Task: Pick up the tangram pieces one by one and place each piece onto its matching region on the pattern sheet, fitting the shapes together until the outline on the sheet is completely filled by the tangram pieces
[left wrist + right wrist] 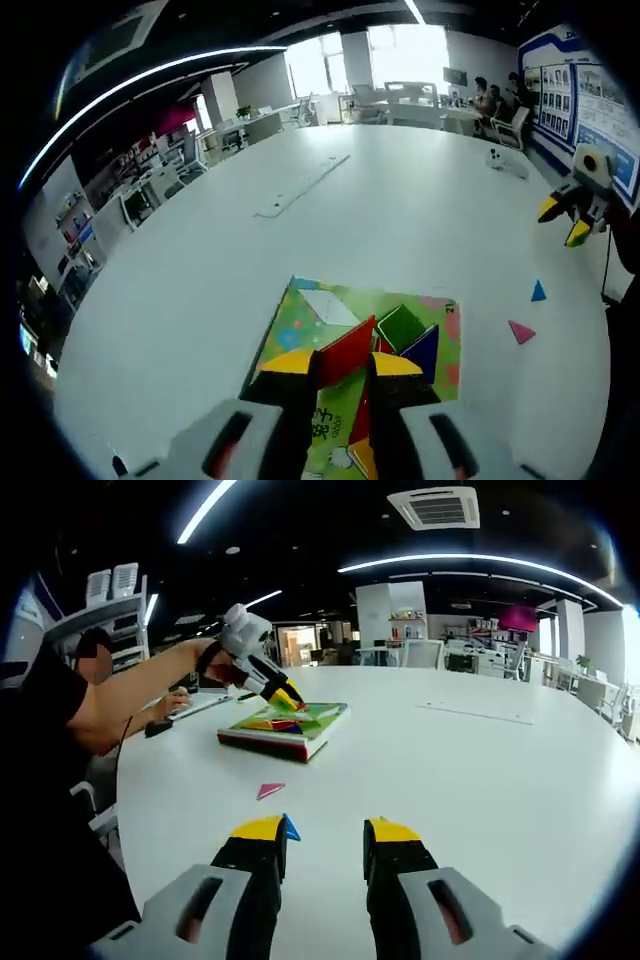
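The pattern sheet [300, 312] lies on a flat board on the white table, just ahead of my left gripper [343, 365]. That gripper is shut on a red tangram piece [347, 348], held tilted over the sheet. A green piece [400, 325] and a dark blue piece [426, 350] lie on the sheet beside it. A pink triangle [520, 332] and a small blue triangle [538, 291] lie loose on the table to the right. In the right gripper view my right gripper [327, 832] is open and holds nothing. The small blue triangle [290, 828] is at its left jaw tip, the pink triangle [270, 791] a little farther on.
The board [285, 728] sits across the table, with a person's hand holding the left gripper [282, 696] over it. A long clear strip [300, 188] and a small white object [505, 160] lie farther out. The right gripper [563, 222] hovers at the table's right edge.
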`<state>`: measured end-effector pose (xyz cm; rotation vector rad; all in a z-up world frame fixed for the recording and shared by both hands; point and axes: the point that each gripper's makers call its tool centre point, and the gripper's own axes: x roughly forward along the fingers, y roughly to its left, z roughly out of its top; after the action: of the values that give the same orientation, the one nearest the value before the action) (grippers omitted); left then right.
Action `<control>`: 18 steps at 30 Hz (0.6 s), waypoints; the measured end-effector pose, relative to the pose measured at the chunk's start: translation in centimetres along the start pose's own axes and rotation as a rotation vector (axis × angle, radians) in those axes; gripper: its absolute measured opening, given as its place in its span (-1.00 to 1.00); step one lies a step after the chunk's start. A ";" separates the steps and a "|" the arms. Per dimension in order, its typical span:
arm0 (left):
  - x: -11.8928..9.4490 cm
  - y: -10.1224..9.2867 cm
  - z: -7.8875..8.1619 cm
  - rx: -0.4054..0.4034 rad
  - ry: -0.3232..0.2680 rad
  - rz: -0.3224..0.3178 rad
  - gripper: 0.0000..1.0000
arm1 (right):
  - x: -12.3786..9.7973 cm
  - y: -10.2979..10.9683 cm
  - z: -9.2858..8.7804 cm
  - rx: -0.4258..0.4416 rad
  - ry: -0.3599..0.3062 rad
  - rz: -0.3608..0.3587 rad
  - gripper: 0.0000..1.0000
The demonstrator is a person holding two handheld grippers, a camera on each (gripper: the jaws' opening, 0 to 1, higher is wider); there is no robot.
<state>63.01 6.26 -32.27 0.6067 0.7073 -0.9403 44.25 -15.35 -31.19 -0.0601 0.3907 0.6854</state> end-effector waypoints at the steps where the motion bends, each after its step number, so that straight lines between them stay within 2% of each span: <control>1: 0.1 0.0 0.0 0.022 0.014 -0.003 -0.58 | 0.0 -0.1 -0.1 0.004 0.002 -0.002 -0.36; 3: 0.2 0.0 -0.1 0.066 0.043 -0.009 -0.57 | -0.1 -0.4 -0.4 0.011 0.006 -0.006 -0.36; 9: 0.6 -0.6 -0.2 0.059 0.107 -0.079 -0.57 | -0.1 -1.2 -0.8 0.023 0.015 -0.017 -0.36; 14: 0.9 -0.1 0.3 0.036 0.089 -0.110 -0.57 | 0.0 -1.5 -0.7 0.029 0.010 -0.016 -0.36; 18: 1.2 -0.3 -0.5 0.025 0.132 -0.129 -0.57 | -0.2 -1.9 -0.7 0.034 0.010 -0.025 -0.36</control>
<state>63.05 5.91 -33.56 0.6558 0.8615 -1.0360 45.09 -17.08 -31.95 -0.0360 0.4106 0.6537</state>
